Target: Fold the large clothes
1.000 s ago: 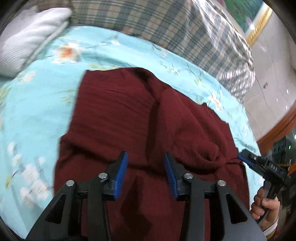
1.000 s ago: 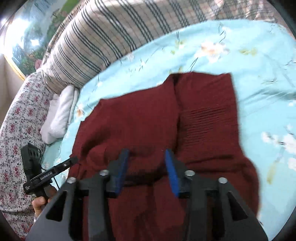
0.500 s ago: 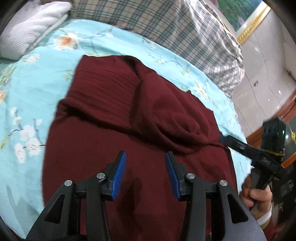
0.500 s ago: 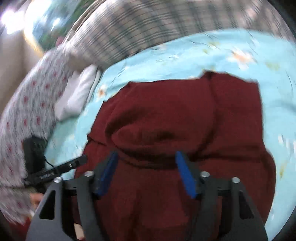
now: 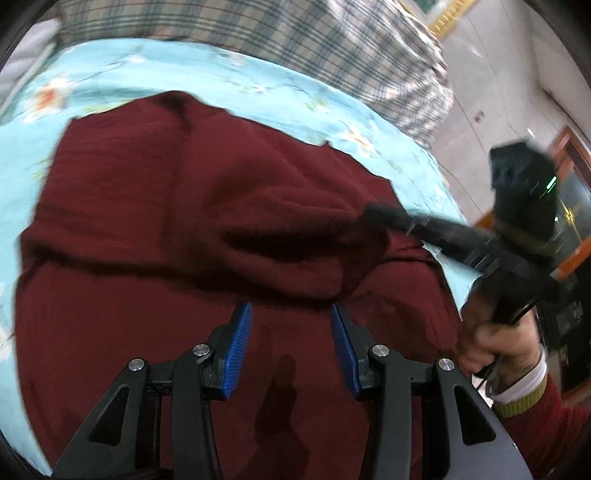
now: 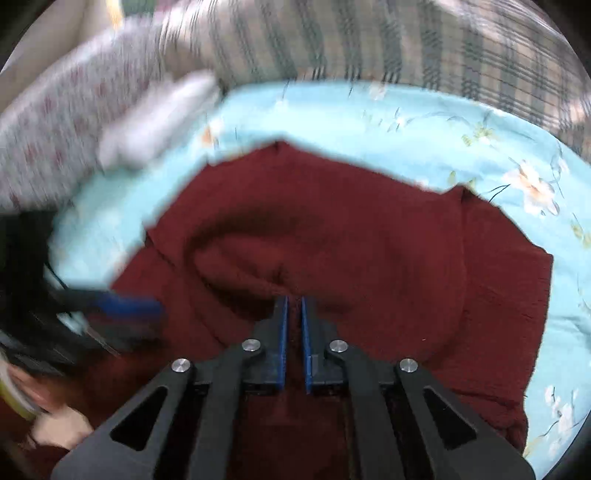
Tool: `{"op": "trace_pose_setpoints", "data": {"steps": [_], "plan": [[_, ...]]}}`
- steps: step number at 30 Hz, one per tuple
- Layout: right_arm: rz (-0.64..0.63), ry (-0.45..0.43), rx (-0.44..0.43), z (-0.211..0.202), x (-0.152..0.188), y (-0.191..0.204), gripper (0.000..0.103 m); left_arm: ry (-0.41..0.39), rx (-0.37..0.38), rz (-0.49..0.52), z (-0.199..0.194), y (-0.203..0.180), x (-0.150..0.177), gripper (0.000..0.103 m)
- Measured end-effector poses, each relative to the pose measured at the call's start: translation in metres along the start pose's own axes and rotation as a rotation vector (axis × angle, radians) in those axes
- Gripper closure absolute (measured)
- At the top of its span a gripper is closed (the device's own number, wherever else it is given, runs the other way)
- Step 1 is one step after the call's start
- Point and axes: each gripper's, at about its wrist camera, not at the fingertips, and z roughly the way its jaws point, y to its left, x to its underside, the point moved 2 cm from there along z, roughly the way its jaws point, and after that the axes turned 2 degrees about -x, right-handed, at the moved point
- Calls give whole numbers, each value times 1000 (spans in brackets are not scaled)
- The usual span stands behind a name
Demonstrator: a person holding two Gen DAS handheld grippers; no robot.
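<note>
A large dark red knit garment (image 5: 177, 206) lies spread on a light blue floral bed sheet (image 5: 258, 92); it also fills the right wrist view (image 6: 369, 229). My left gripper (image 5: 291, 317) is open and empty, hovering over the garment's near part. My right gripper (image 6: 293, 302) has its jaws nearly together on a raised fold of the red garment. In the left wrist view the right gripper (image 5: 373, 216) shows blurred at the right, its tip in the fold. In the right wrist view the left gripper (image 6: 125, 306) shows blurred at the left.
A plaid quilt (image 5: 295, 33) is bunched at the far side of the bed, also in the right wrist view (image 6: 388, 40). A white folded cloth (image 6: 155, 118) and a floral cover (image 6: 48, 140) lie at the left. Floor and wooden furniture (image 5: 569, 173) are at the right.
My right gripper went from open to closed on a fold of the garment's edge. Both grippers moved in closer over the garment; the fold bunched up towards the right.
</note>
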Motion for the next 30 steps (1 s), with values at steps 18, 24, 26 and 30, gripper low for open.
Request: {"op": "trace_pose_setpoints", "data": {"steps": [18, 24, 26, 30], "plan": [[-132, 95, -62, 20, 15, 20, 41, 102, -21, 89, 17, 9, 9, 59], [-193, 188, 14, 49, 18, 19, 99, 81, 40, 101, 14, 1, 6, 59], [-153, 132, -18, 35, 10, 14, 100, 73, 49, 121, 16, -3, 1, 59], [-72, -34, -92, -15, -13, 6, 100, 41, -2, 138, 40, -15, -34, 60]]}}
